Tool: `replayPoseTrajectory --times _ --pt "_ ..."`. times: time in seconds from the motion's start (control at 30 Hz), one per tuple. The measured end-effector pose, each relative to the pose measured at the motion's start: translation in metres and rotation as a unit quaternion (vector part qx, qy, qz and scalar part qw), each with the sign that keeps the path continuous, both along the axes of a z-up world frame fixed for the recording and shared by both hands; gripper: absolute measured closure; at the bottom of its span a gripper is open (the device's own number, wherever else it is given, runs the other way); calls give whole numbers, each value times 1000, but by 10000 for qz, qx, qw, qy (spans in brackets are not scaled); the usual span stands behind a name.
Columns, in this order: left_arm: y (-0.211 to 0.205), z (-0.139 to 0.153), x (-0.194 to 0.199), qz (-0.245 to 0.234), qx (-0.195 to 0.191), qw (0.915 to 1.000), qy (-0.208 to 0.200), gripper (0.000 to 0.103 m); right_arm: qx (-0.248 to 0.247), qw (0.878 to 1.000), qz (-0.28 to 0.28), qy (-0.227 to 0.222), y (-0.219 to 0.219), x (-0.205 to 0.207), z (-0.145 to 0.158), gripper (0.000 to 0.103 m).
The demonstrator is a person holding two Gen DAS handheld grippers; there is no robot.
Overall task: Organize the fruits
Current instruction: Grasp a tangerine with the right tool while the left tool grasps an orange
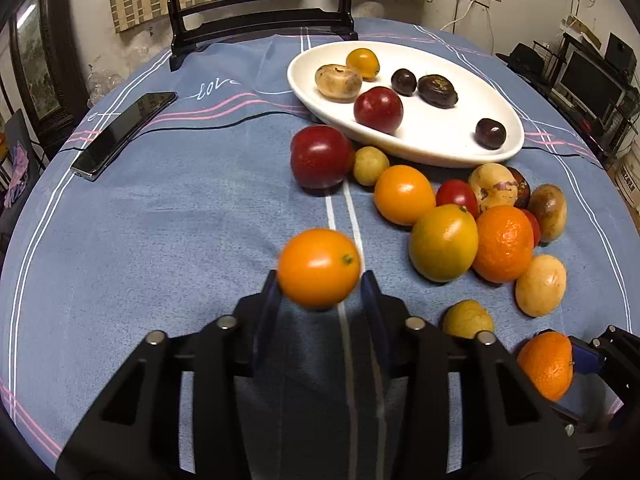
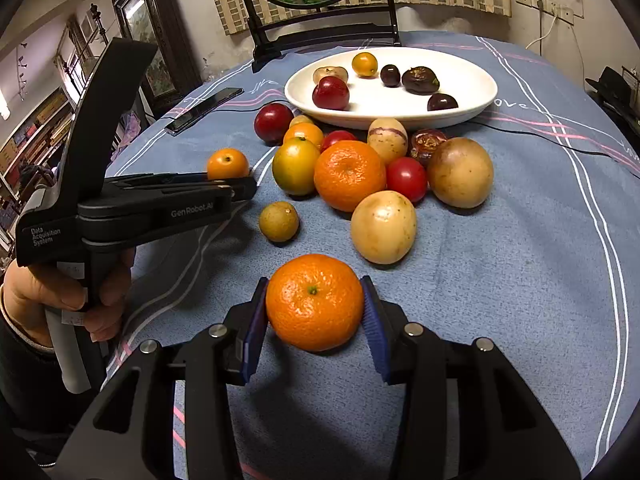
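Observation:
My left gripper is shut on a small smooth orange fruit, with a pad pressed against each side. In the right wrist view, the same left gripper, held by a hand, reaches in from the left with that fruit at its tip. My right gripper is shut on a mandarin just above the blue cloth. The mandarin also shows low right in the left wrist view. A white oval plate at the back holds several fruits.
A loose pile of red, orange, yellow and brown fruits lies between the plate and both grippers. A small greenish fruit sits apart, near the left gripper. A phone lies at the left. A dark mirror stand rises behind.

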State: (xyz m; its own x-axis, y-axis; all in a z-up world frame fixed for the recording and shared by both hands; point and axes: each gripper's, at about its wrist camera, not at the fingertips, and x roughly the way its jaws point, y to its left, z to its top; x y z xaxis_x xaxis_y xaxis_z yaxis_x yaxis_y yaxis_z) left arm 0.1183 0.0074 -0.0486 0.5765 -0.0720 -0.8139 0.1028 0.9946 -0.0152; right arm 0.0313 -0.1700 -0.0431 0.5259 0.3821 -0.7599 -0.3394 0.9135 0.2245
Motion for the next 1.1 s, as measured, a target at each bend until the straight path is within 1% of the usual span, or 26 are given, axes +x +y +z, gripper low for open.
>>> replayPoseTrajectory --times 0.03,0.17,0.27,0.4,0.53,0.6,0.63,0.67,0.7,0.73,0.77,0.87,0.9,0.97,1.0,1.03,1.07,1.1 --pt "1 0 -1 16 -9 10000 -5 67 7 10000 -2 1 0 0 0 58" --pt "1 2 -6 87 -26 10000 -4 68 43 10000 10 -8 -2 -1 0 58" --pt "3 6 -13 30 -120 9999 -60 69 111 9999 12 -54 -5 -3 2 58" --pt "5 16 -23 -142 -129 9996 -214 82 126 9998 -14 -142 -11 -6 7 58" --pt "3 28 -25 -312 -153 9986 -396 82 183 9994 -114 -273 -25 -5 17 58" --pt "0 28 -23 -385 -165 9984 -392 82 198 9992 -147 -316 -29 -5 23 58" --pt "-1 27 -22 -383 -135 9983 -413 78 204 9992 -140 -325 -30 -5 25 58" --pt "-1 26 -22 -407 -140 9982 -425 70 227 9990 -124 -353 -31 -6 27 58" --pt "-1 26 -22 -413 -162 9983 -387 49 244 9990 -108 -371 -32 -7 28 58" --pt "1 24 -22 -392 -214 9984 -347 40 264 9989 -83 -382 -32 -7 29 58" --pt "2 21 -22 -369 -244 9985 -336 40 278 9988 -69 -388 -31 -8 29 58" --pt "6 10 -14 -264 -131 9994 -187 40 343 9987 -21 -364 -30 -8 28 58" --pt "7 7 -10 -213 -139 9996 -130 43 364 9987 -5 -355 -30 -8 28 58" --pt "9 1 1 -128 -206 9997 28 46 377 9987 16 -330 -30 -8 27 58" --pt "9 0 4 -101 -217 9997 36 49 373 9988 20 -324 -30 -8 28 58" --pt "8 1 7 -101 -226 9997 2 59 364 9988 12 -319 -31 -8 28 58" --pt "7 1 11 -114 -217 9997 -2 63 359 9989 0 -312 -31 -8 27 58" --pt "5 1 14 -100 -166 9998 -7 64 353 9989 -11 -299 -32 -8 27 58"
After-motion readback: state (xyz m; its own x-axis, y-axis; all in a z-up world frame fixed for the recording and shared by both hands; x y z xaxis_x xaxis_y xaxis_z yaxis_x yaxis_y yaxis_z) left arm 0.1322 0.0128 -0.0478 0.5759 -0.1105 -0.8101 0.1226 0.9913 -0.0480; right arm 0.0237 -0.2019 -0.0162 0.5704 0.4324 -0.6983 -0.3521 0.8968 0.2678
